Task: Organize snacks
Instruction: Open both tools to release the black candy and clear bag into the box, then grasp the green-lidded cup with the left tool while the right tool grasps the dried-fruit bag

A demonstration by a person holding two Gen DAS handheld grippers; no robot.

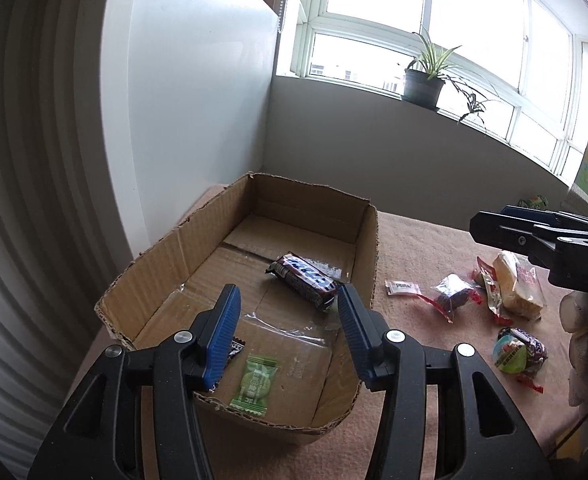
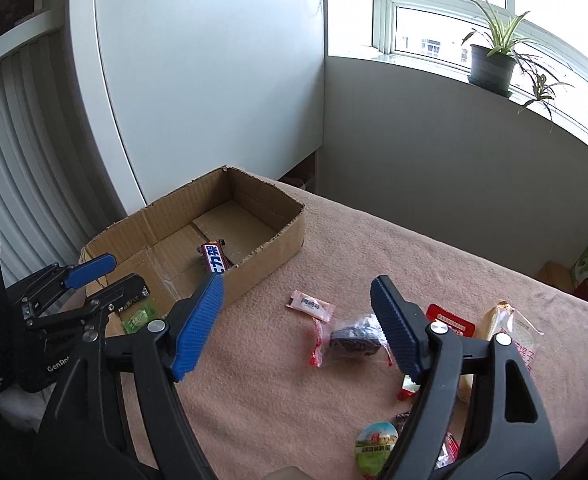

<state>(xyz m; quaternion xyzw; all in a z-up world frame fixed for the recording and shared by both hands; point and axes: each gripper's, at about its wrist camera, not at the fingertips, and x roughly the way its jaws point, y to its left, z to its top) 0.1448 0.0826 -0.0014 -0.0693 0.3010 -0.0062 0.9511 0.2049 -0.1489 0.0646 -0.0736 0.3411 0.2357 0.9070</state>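
Fingers of the left gripper [image 1: 289, 332] spread and empty over the cardboard box [image 1: 165, 256], which already holds a chocolate bar [image 1: 306, 280] and green candy [image 1: 253, 384], apparently just sorted. Right gripper [image 2: 298, 328] also spread, empty, hovering above loose snacks on the cloth, likely choosing the dark wrapped candy [image 2: 354, 338] next.

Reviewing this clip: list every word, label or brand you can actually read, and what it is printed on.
"GenRo", cut off: body of the left gripper, right wrist view.
"DA", cut off: body of the right gripper, left wrist view.
Chocolate bar in the cardboard box: white characters, not legible.
Green candy, pink sachet, red packet, round snack: print too small.
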